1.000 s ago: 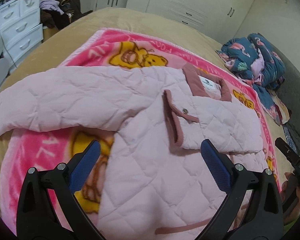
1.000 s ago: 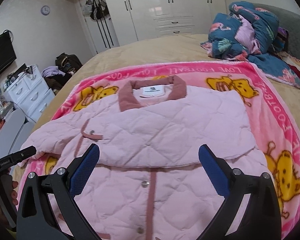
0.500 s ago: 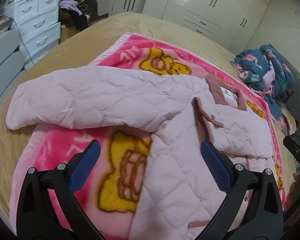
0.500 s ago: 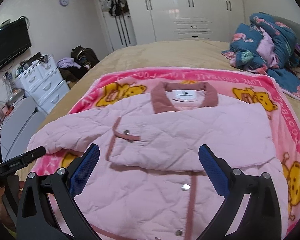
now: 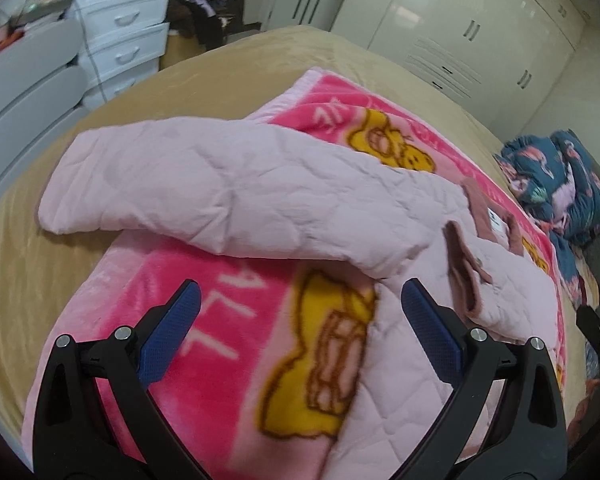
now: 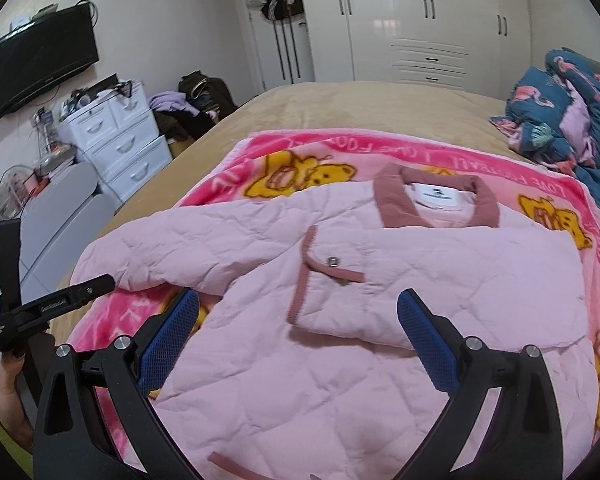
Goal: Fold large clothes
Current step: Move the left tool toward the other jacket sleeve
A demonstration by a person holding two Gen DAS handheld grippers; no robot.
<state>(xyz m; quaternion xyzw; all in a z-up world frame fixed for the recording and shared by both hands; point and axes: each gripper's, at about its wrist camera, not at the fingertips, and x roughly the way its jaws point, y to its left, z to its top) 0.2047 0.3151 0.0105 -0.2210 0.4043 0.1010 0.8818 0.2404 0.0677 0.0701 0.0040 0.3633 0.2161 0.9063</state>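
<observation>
Pink quilted jacket (image 6: 380, 300) lies face-up on the pink bear-print blanket (image 6: 540, 184) on the bed, one sleeve already folded across the chest. Left tongs (image 5: 298, 316) and right tongs (image 6: 298, 320) both spread, empty. Next, likely — pinch the outstretched sleeve (image 5: 204, 184), fold it inward.

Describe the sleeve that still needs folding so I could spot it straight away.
Find the pink bear blanket on the tan bed; a pale pink quilted jacket lies on it. The unfolded sleeve stretches sideways toward the white drawers, its cuff overhanging the blanket, whereas the other sleeve lies across the chest.
</observation>
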